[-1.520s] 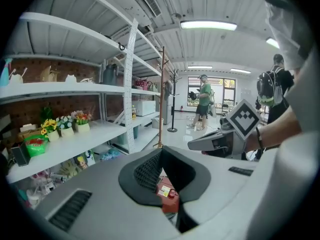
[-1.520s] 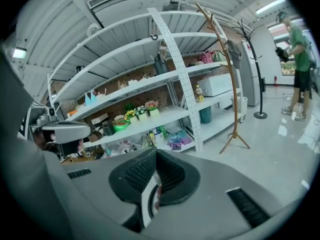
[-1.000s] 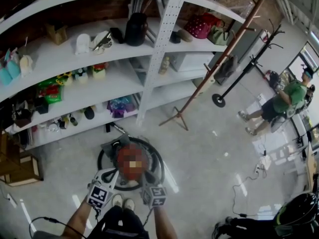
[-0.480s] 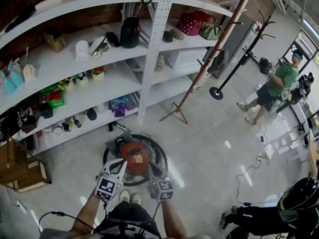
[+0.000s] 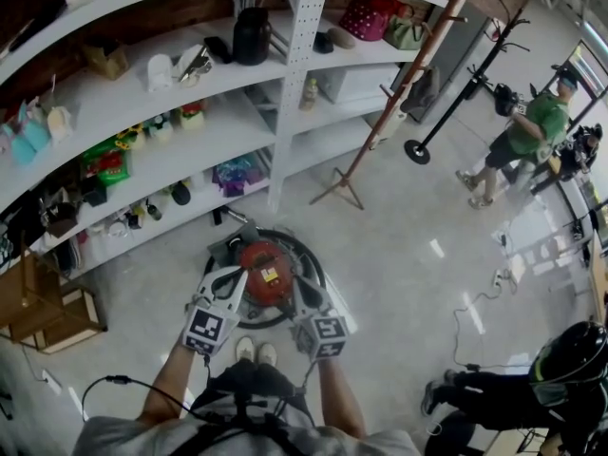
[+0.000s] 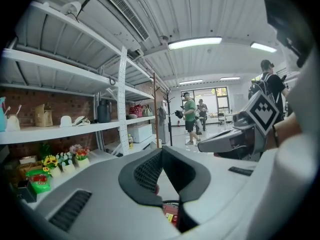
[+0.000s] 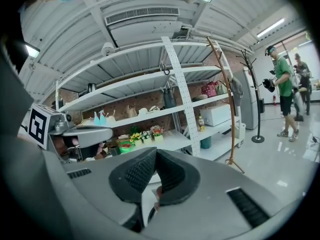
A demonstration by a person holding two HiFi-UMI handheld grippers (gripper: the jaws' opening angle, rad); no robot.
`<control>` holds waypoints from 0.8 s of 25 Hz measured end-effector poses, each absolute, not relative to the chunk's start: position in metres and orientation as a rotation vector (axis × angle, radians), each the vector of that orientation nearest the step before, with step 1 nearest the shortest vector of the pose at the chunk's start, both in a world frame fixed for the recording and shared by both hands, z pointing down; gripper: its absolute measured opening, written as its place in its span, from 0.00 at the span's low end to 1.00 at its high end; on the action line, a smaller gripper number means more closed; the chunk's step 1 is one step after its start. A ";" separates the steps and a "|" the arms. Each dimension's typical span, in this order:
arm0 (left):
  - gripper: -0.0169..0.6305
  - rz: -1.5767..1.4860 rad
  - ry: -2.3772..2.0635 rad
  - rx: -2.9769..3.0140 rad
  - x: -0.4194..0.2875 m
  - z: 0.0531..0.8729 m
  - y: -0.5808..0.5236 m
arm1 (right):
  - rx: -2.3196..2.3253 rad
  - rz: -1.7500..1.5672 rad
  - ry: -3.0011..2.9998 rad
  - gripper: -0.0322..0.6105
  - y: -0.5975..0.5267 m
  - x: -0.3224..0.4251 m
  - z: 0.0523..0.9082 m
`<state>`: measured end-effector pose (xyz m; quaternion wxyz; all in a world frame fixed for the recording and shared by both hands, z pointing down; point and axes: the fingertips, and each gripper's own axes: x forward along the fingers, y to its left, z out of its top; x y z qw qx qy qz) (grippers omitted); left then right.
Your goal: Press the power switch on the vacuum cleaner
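The red vacuum cleaner (image 5: 264,272) sits on the floor (image 5: 408,274), at 12 o'clock from your shoes. Your left gripper (image 5: 231,281) hangs over its 9 o'clock side and your right gripper (image 5: 300,291) over its 4 o'clock side. Both jaws are pinched together and hold nothing, likely so a closed tip can poke the switch.

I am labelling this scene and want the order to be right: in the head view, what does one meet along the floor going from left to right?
wooden crate → left gripper → vacuum cleaner → right gripper → coat stand base → person in green shirt
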<state>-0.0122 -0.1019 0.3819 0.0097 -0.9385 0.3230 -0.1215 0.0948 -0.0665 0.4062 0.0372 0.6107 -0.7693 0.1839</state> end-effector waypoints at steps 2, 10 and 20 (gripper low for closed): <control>0.04 -0.361 1.018 -2.927 -0.013 0.376 -0.103 | 1.876 0.549 -2.369 0.07 -0.065 0.093 0.400; 0.04 -0.313 1.015 -2.905 -0.016 0.355 -0.113 | 1.902 0.505 -2.382 0.07 -0.062 0.094 0.378; 0.04 -0.213 1.048 -2.862 -0.024 0.318 -0.127 | 1.945 0.432 -2.411 0.07 -0.060 0.100 0.348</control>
